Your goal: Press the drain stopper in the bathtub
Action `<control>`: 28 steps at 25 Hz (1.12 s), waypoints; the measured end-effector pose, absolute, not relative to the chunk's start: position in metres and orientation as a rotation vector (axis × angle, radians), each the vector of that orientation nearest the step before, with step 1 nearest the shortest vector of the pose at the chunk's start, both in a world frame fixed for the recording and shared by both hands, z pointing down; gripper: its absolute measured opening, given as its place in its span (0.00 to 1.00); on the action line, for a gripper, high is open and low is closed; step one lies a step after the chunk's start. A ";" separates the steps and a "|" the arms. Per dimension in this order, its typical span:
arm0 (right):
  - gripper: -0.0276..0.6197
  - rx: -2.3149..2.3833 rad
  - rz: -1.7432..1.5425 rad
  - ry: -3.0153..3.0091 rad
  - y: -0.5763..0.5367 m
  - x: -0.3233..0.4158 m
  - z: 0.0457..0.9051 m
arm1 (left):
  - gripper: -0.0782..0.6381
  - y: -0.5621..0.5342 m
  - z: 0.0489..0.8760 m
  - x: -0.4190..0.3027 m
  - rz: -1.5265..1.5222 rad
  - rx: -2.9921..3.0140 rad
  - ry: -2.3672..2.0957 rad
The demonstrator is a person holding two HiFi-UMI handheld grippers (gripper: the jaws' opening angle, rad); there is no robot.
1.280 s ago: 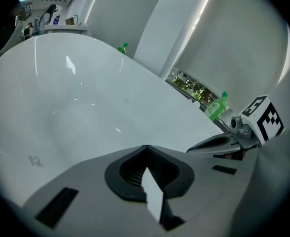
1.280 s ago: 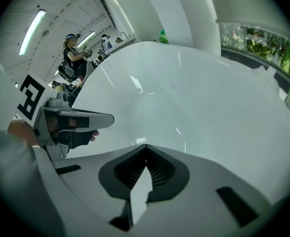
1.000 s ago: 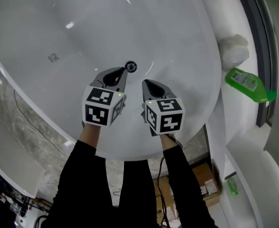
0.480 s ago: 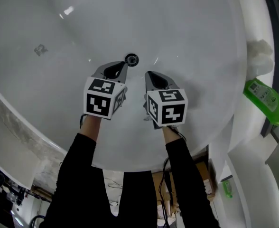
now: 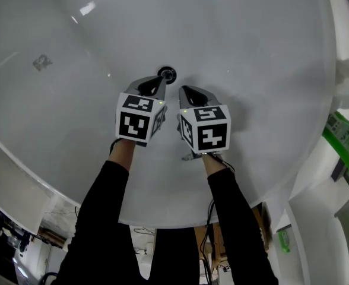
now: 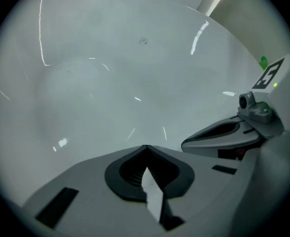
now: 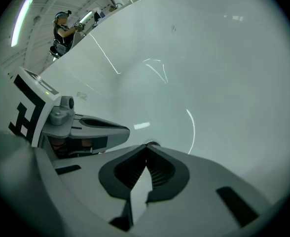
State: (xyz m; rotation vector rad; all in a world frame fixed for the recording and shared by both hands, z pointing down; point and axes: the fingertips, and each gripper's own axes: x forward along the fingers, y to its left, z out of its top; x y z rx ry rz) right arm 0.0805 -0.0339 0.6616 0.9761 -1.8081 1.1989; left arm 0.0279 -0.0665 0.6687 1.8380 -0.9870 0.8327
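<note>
The round dark drain stopper sits in the floor of the white bathtub. My left gripper is shut and empty, its tip right beside the stopper's lower left edge; I cannot tell whether they touch. The right gripper is also shut and empty, a little below and right of the stopper. In the right gripper view the stopper peeks out just past my right gripper, with the left gripper beside it. The left gripper view shows only its own left gripper, the right gripper and bare tub wall.
A green bottle lies on the tub's right ledge, with a white lump above it. A small mark shows on the tub's left side. Cardboard boxes and cables lie on the floor below the rim. A person stands far off.
Both grippers have moved forward into the tub, nearer the stopper. The left tip, a short gap away before, now sits right at the stopper's edge. Both stayed shut.
</note>
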 end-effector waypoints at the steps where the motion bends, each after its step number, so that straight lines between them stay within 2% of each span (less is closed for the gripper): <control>1: 0.05 0.974 1.198 -1.804 -0.035 0.082 0.667 | 0.12 -0.066 0.674 0.028 0.835 1.834 -0.987; 28: 0.05 0.965 1.204 -1.753 -0.022 0.092 0.725 | 0.12 -0.041 0.789 0.031 0.897 1.617 -0.965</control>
